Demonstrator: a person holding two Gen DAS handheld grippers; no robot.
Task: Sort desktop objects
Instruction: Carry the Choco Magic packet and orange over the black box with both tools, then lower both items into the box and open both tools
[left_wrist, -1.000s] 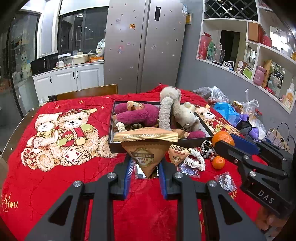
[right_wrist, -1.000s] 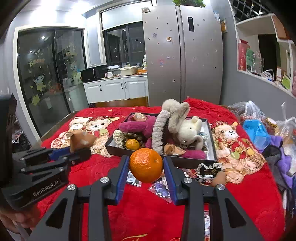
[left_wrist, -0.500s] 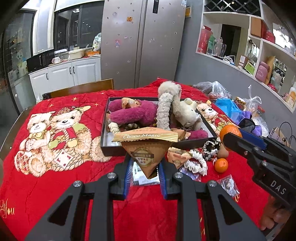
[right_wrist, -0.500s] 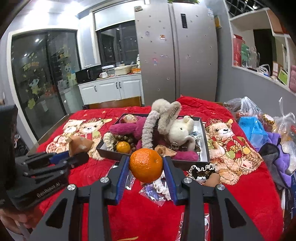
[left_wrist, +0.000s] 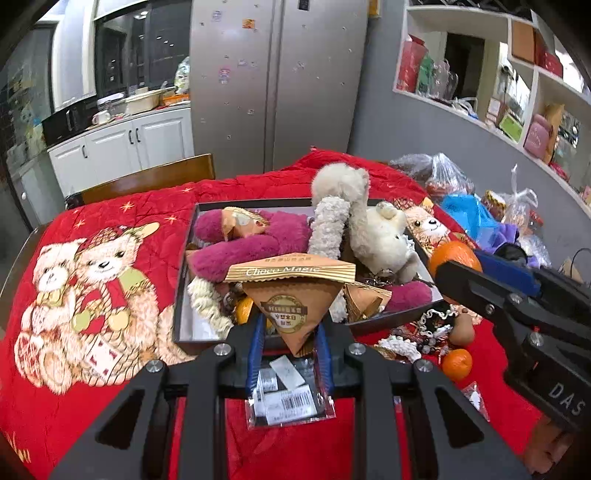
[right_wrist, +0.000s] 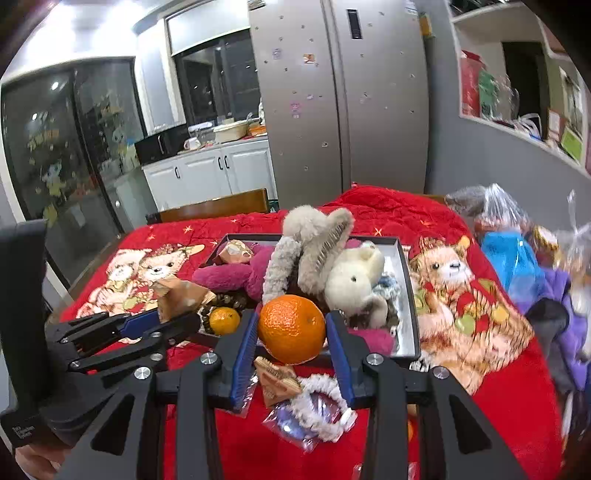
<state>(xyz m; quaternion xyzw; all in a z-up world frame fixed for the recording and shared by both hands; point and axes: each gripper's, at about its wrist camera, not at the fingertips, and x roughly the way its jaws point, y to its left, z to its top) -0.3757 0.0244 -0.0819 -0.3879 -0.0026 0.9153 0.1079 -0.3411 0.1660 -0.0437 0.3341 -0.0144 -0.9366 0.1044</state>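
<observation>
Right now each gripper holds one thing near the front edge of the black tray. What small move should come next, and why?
Probably carry the right gripper a little forward over the black tray before letting go. Its fingers clamp the orange at about the tray's front rim, not clearly over the inside. The left gripper holds the brown triangular snack packet near that same edge.

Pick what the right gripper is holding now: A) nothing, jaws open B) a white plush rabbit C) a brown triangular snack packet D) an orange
D: in the right wrist view the right gripper is closed on the orange, with a blue pad against each side; the snack packet sits in the left gripper.
</observation>
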